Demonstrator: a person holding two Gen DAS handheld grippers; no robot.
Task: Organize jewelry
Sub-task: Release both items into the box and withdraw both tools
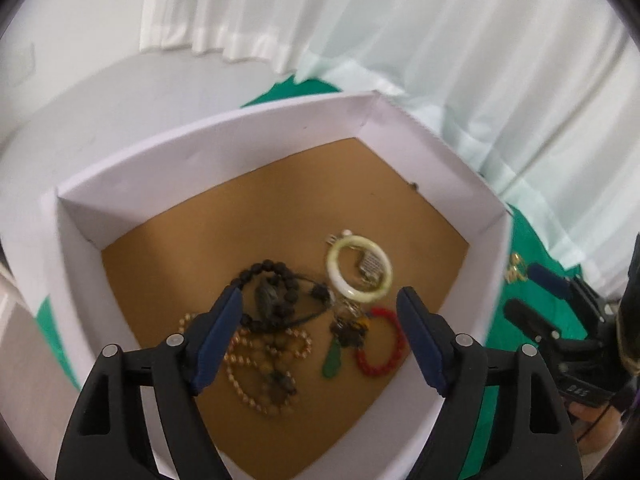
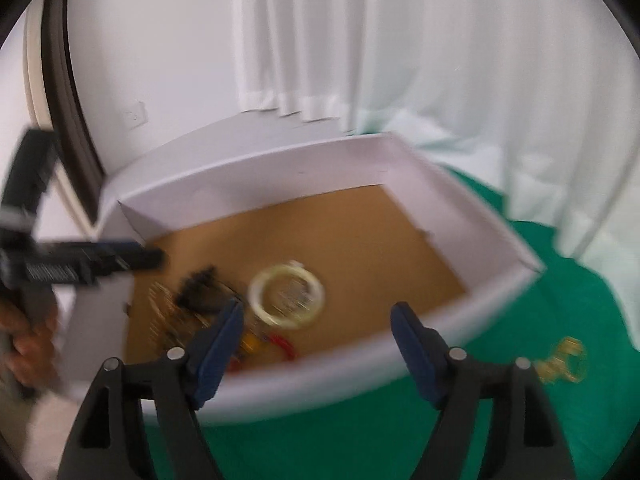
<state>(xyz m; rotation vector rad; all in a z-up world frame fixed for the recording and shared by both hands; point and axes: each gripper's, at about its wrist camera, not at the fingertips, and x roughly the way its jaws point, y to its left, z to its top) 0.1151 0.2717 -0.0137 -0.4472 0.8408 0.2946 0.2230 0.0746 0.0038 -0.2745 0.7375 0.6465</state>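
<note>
A white box (image 1: 224,148) with a brown floor holds a heap of jewelry: a pale jade bangle (image 1: 357,267), a black bead bracelet (image 1: 268,284), a gold pearl strand (image 1: 248,372), a red bead bracelet (image 1: 384,344) and a green pendant (image 1: 332,362). My left gripper (image 1: 320,308) is open and empty above the heap. My right gripper (image 2: 316,316) is open and empty, over the box's (image 2: 496,240) near wall. The bangle (image 2: 286,296) shows blurred in the right wrist view. A gold piece (image 2: 560,360) lies outside the box on the green cloth (image 2: 360,432).
The green cloth (image 1: 532,240) covers the table under the box. White curtains (image 1: 440,40) hang behind. The right gripper (image 1: 560,312) appears to the right of the box, the left gripper (image 2: 80,264) at its left edge. The gold piece (image 1: 514,266) sits by the box's right wall.
</note>
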